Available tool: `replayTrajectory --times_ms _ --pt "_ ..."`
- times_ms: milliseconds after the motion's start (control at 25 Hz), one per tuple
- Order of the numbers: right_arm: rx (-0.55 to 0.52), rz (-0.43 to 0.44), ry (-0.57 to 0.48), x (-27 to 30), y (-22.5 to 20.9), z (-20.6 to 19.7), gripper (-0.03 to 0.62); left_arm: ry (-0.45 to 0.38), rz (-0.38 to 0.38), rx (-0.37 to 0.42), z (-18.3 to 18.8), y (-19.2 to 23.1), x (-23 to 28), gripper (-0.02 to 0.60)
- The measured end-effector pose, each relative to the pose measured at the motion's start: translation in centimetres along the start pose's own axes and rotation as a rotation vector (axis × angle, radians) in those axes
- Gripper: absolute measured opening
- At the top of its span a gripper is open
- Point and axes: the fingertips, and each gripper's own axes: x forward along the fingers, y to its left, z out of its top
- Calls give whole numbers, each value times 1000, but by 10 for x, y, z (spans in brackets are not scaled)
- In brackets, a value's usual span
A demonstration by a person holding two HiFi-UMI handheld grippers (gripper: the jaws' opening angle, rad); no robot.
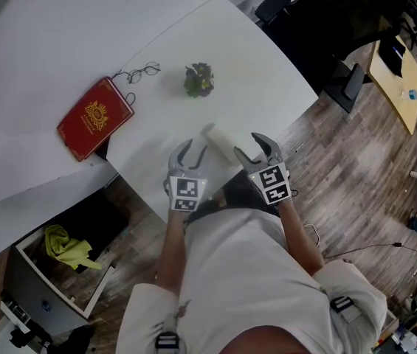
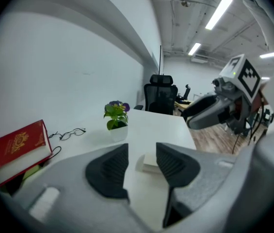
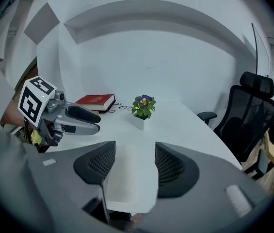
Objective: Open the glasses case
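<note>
Cream oblong glasses case lies at the near edge of the white desk; grey left gripper and right gripper flank it, jaws wide, gripping nothing.

1. We see a cream glasses case on a white worktop.
2. The plant has green leaves, purple flowers and a white pot.
3. Left of the plant we see a red book with a gold emblem.
4. The left tongs and right tongs are grey with black ribbed pads. Their cubes carry black-and-white squares.
</note>
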Motion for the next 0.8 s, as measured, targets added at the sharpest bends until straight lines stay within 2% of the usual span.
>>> replayTrajectory --times_ms 800 --pt "-28 97 88 26 6 -37 258 112 4 -57 -51 -12 27 179"
